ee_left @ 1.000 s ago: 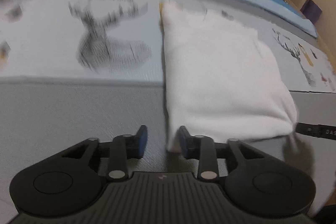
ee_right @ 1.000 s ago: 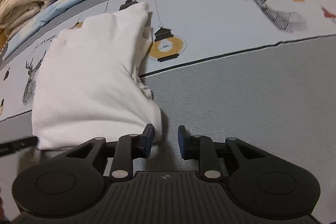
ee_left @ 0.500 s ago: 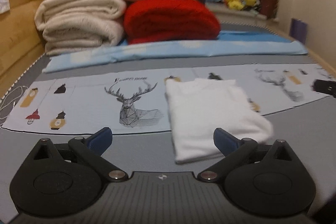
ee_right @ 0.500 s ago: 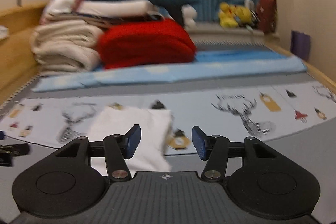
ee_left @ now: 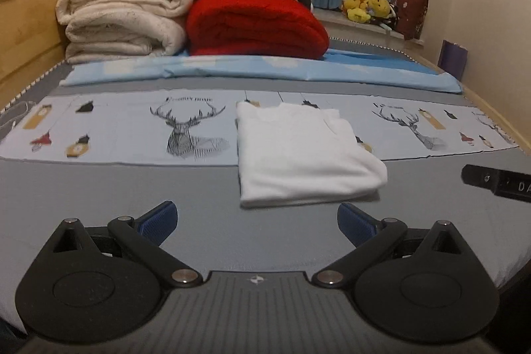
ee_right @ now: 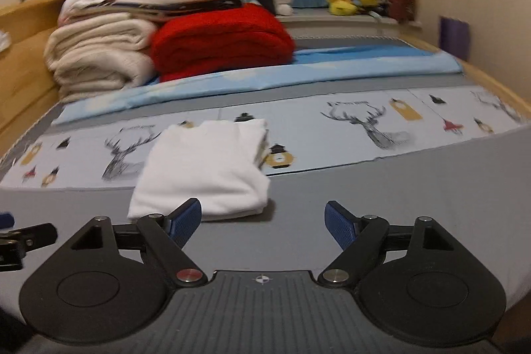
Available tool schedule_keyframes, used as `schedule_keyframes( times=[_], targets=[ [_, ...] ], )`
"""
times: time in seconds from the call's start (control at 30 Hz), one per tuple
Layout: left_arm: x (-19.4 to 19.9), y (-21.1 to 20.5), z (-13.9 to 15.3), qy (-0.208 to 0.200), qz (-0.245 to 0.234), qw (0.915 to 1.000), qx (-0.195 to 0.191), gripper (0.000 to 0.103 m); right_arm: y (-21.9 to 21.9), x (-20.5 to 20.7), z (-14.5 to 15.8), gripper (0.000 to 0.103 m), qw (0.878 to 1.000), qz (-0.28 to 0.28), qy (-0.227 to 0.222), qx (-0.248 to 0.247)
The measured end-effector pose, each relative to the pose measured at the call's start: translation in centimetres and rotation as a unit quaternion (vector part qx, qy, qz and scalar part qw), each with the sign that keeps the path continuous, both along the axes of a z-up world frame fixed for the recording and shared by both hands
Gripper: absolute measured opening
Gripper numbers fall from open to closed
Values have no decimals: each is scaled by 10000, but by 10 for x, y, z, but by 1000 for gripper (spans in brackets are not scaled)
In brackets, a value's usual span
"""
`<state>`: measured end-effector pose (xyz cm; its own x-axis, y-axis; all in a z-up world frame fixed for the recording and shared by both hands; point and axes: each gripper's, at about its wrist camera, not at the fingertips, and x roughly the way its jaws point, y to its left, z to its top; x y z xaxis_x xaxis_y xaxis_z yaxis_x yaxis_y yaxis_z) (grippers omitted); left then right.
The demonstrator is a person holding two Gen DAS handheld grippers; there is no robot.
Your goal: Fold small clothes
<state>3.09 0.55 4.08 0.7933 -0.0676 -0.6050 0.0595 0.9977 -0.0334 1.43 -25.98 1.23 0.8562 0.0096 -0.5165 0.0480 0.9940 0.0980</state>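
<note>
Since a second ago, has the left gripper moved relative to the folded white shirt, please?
Yes. The left gripper has pulled back and up from the white shirt; its jaws have just been opening, nothing between them.

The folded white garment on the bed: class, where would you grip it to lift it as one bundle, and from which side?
Probably the near thick edge of the folded white garment, approached low from the front, one pad slid under all layers. That edge faces both the left gripper and right gripper, which are open and empty; the far right side shows loose, offset layers.
</note>
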Motion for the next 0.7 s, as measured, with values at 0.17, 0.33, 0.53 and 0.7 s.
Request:
schedule_keyframes(
  times=[0.17, 0.33, 0.53, 0.7],
  targets=[
    [8, -3, -6, -9, 119, 9999, -47, 103, 5, 11, -8, 87, 9997, -75, 150, -155],
    [17, -7, -5, -128, 99, 9999, 59, 103, 13, 13, -14, 102, 9995, 89, 119, -261],
    [21, -9, -10, -114, 108, 9997, 166, 103, 13, 19, -18, 102, 9993, 15, 318, -187],
    [22, -9, -12, -86, 116, 9998, 99, 103, 15, 18, -18, 102, 9994, 59, 278, -207]
  ],
)
